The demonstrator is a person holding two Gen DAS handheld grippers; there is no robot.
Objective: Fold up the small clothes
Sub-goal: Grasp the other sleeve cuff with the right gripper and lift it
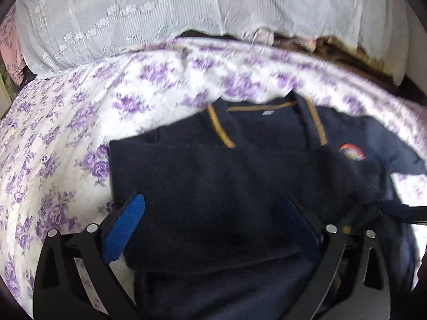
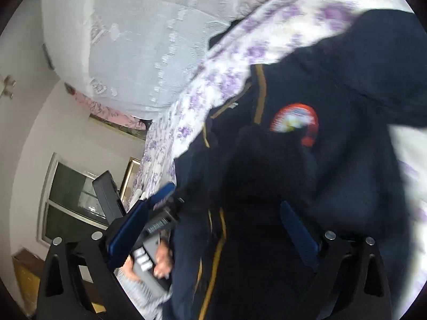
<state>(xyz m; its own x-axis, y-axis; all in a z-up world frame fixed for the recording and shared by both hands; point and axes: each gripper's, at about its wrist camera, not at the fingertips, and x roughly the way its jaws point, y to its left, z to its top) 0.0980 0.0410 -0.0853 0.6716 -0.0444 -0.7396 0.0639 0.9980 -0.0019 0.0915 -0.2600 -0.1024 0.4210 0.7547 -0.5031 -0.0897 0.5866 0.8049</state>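
Your navy sweater (image 1: 226, 186) lies in the middle of the frame on the flowery bedspread (image 1: 66, 138). Your left gripper (image 1: 213, 213) and right gripper (image 2: 226, 213) both gape wide, holding nothing. The sweater looks soft, thick and floppy, so pinch its hem edge.

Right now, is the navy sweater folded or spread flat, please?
Partly folded: the navy sweater has one side flapped over its front on the floral bedsheet, covering part of the badge.
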